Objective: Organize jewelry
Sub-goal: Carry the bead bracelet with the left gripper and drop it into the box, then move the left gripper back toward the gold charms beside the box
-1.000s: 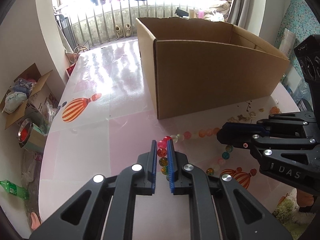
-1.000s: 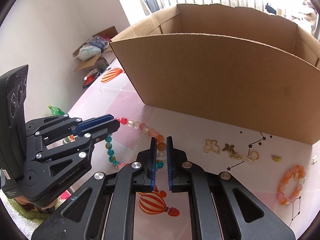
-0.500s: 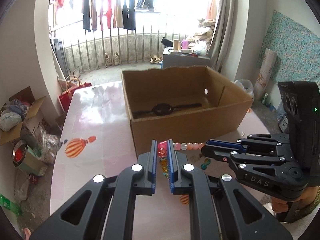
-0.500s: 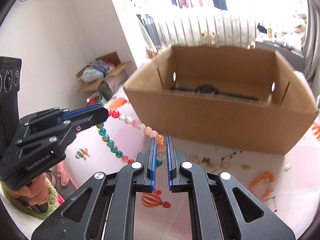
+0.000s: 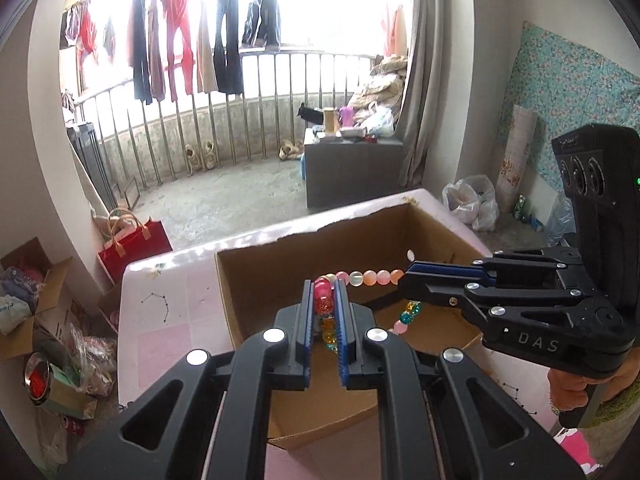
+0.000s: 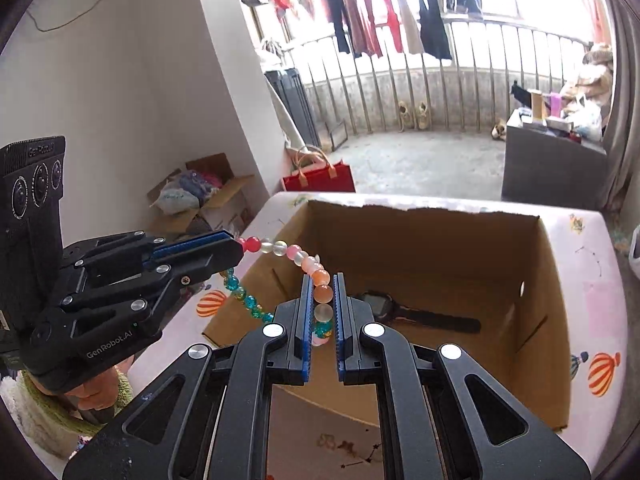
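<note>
A necklace of pink, orange, clear and teal beads (image 5: 370,277) hangs stretched between both grippers above the open cardboard box (image 5: 256,312). My left gripper (image 5: 323,284) is shut on its red and amber beads. My right gripper (image 6: 322,280) is shut on its orange and clear beads (image 6: 322,294). In the right wrist view the left gripper (image 6: 236,249) shows at the left, with the bead strand (image 6: 280,247) sagging between the two. A dark wristwatch (image 6: 416,316) lies on the floor of the box (image 6: 552,320).
The box stands on a pink table (image 5: 168,320) printed with balloons. A small piece of gold jewelry (image 6: 332,442) lies on the table in front of the box. A red bag (image 6: 320,176) and cartons stand on the floor beyond.
Both grippers have risen with the bead necklace from the tabletop in front of the box to above its open top. The inside of the box and the watch have come into view.
</note>
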